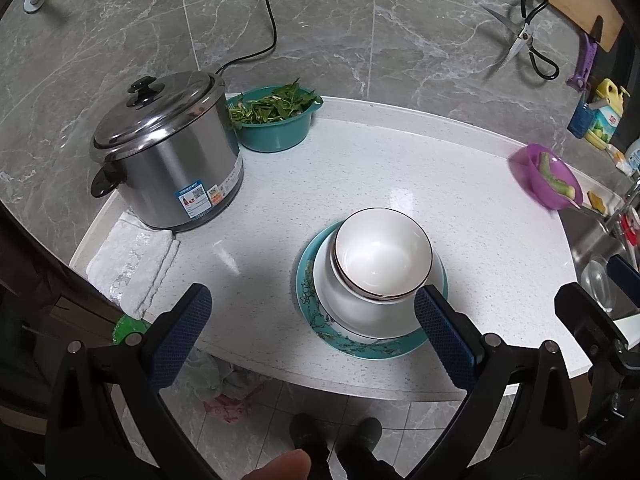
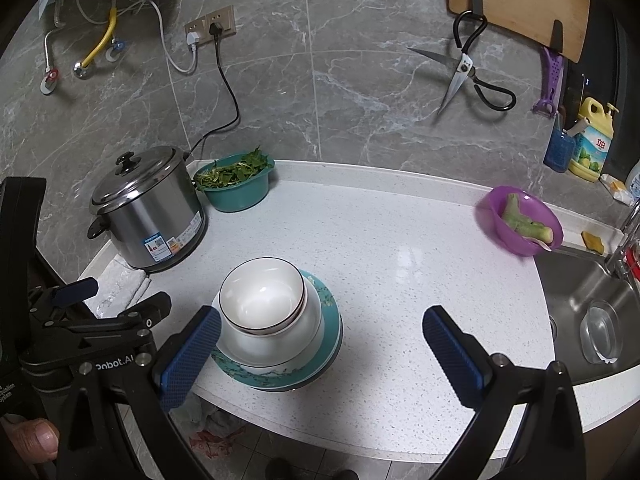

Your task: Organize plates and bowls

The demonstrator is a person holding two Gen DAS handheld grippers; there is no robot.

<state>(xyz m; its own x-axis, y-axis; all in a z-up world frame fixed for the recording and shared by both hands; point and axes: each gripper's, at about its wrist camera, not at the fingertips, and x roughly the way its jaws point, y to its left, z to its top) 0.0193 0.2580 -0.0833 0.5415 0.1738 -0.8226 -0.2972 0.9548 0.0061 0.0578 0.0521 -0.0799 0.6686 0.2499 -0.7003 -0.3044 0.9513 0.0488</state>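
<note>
A stack stands near the front edge of the white counter: a teal floral plate (image 1: 362,347) (image 2: 326,308) at the bottom, a white bowl (image 1: 352,312) (image 2: 280,344) on it, and smaller dark-rimmed white bowls (image 1: 382,254) (image 2: 262,294) nested on top. My left gripper (image 1: 312,328) is open and empty, its right finger just in front of the stack's right side. My right gripper (image 2: 322,354) is open and empty too, its left finger close to the stack's left side. Each gripper shows at the edge of the other's view.
A steel rice cooker (image 1: 168,148) (image 2: 148,208) sits back left on a white cloth (image 1: 132,264), beside a teal basin of greens (image 1: 276,118) (image 2: 236,182). A purple bowl with vegetable scraps (image 1: 546,176) (image 2: 520,220) stands by the sink (image 2: 592,312) at the right. Scissors (image 2: 464,76) hang on the wall.
</note>
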